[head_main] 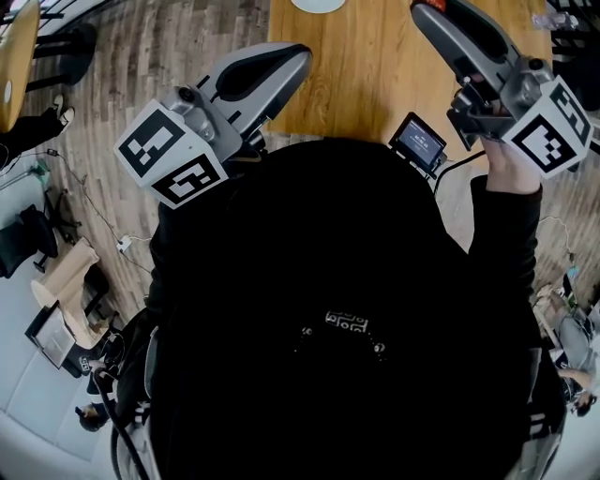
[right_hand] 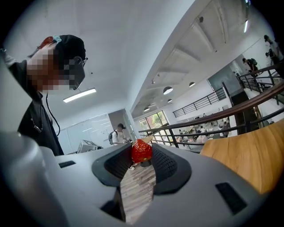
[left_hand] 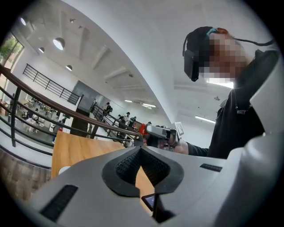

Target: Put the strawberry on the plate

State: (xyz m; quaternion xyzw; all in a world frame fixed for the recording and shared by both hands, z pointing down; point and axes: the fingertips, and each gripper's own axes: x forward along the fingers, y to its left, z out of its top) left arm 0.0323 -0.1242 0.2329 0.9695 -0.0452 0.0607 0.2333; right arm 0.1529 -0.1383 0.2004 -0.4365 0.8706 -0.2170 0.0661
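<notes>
A red strawberry point(right_hand: 141, 151) is pinched between the dark pads of my right gripper point(right_hand: 141, 156), held up in the air. In the head view the right gripper point(head_main: 424, 9) points away at the upper right over the wooden table point(head_main: 375, 75), with the strawberry point(head_main: 428, 4) just showing as a red tip. The white plate point(head_main: 319, 4) peeks in at the table's far edge. My left gripper point(head_main: 302, 58) is raised at the left, shut and holding nothing. Its own view shows the jaw tips of the left gripper point(left_hand: 141, 150) meeting, with the right gripper point(left_hand: 162, 132) and strawberry point(left_hand: 142, 129) beyond.
The person's black-clad torso point(head_main: 337, 309) fills the middle of the head view. A small screen device point(head_main: 419, 141) sits at the table's near edge. A wood-plank floor point(head_main: 169, 66) lies to the left, and a railing point(right_hand: 213, 119) and distant people show behind.
</notes>
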